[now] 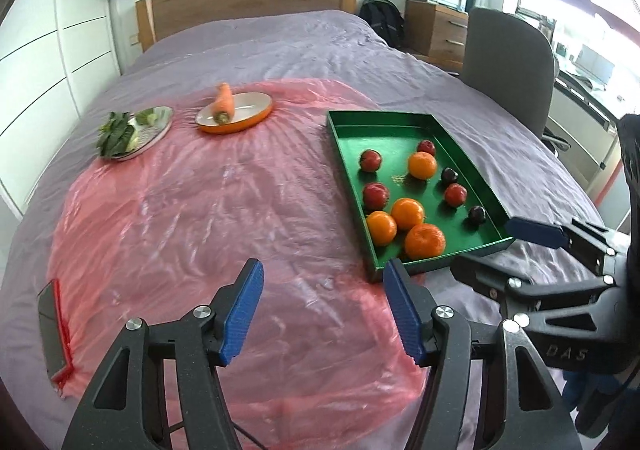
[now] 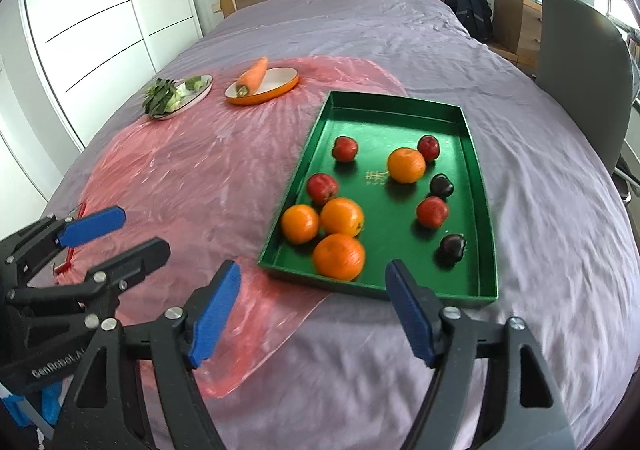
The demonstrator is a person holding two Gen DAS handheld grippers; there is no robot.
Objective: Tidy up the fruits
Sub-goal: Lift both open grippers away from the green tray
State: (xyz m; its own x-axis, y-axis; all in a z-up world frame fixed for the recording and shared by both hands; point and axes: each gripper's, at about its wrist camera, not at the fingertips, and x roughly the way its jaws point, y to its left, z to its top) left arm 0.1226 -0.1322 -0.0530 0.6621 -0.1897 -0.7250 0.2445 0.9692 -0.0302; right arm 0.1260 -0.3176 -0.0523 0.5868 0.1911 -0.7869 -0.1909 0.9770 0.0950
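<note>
A: Start nearest the lens. What are the tongs doing?

B: Both pairs are released, with nothing between the blue ribbed pads. In the left wrist view the left tongs (image 1: 322, 310) sit at the bottom centre over the crinkled pink plastic sheet (image 1: 192, 217). In the right wrist view the right tongs (image 2: 314, 314) hang at the bottom centre, just short of the near wall of the shallow green rectangular tray (image 2: 486, 234).

A: And the fruit?

B: All of it lies in that tray, on the purple-covered bed (image 2: 560, 209). Closest to the right tongs is a large round orange (image 2: 339, 256), above and slightly left of the gap between the pads. A dark plum (image 2: 452, 248) sits just above the right-hand pad. Red apples and more oranges lie further up the tray.

A: Which hand is better placed?

B: The right, I'd judge. From the left tongs the tray (image 1: 476, 165) lies up and to the right. Its long axis runs away from both cameras toward the headboard, so reaching straight ahead meets the near short wall first.

A: Any writing?

B: "GenRobot.AI" on the left tongs' body, lower left of the right view. "DAS" shows on the right tongs' body in the left view. A gold mark on the tray floor (image 2: 376, 177) is unreadable.

A: Further back?

B: A carrot on an orange-rimmed oval dish (image 2: 276, 87), and leafy greens on a pale plate (image 2: 200, 89).
</note>
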